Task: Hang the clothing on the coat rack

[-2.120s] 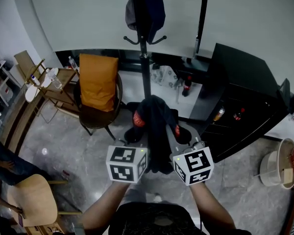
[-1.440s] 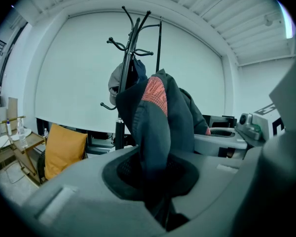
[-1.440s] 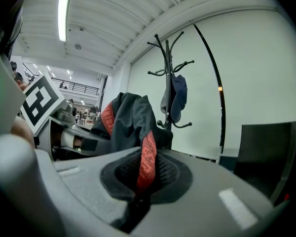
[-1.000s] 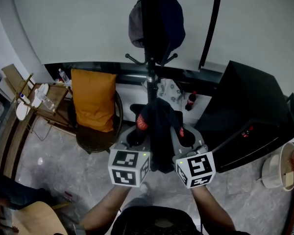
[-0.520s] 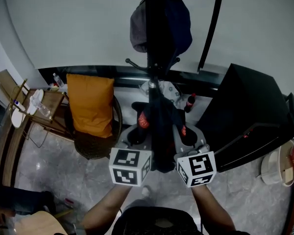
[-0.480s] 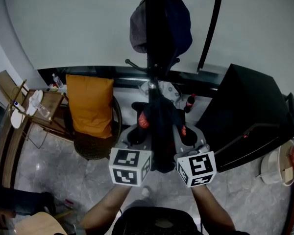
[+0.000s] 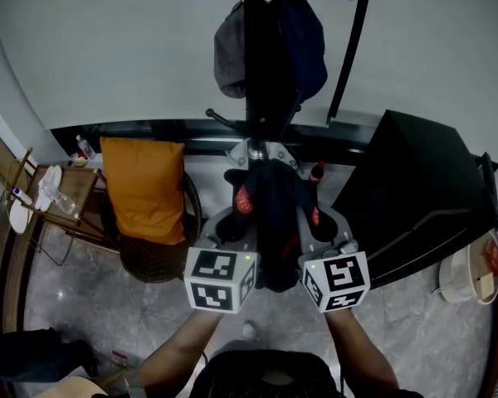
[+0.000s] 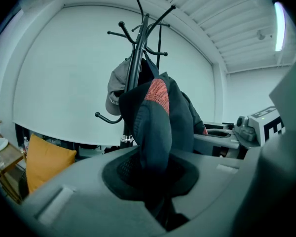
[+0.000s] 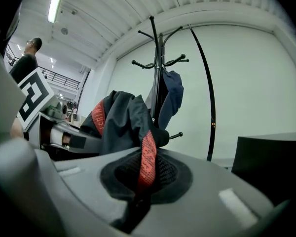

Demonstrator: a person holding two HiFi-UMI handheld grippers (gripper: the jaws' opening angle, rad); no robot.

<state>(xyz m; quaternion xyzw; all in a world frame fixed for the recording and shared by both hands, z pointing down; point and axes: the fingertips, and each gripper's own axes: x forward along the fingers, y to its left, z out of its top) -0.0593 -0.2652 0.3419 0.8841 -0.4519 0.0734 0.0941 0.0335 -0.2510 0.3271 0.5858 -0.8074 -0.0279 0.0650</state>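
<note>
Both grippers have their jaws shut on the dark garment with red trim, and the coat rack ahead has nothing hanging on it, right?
Not quite. The left gripper and right gripper do have their jaws shut on the dark garment, but the coat rack is not bare. The head view shows a grey cap and a dark blue item hanging on it.

Place: home-like room set (inside a larger hall) | indicated by: coat rack (image 7: 261, 73), cushioned chair (image 7: 153, 259), marble floor (image 7: 75, 297) | ceiling (image 9: 138, 4): ribbed, strip-lit

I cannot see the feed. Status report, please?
Both shut on garment: left gripper, right gripper. Garment held up, not yet on rack. Ahead, cap and blue cloth occupy rack hooks.
</note>
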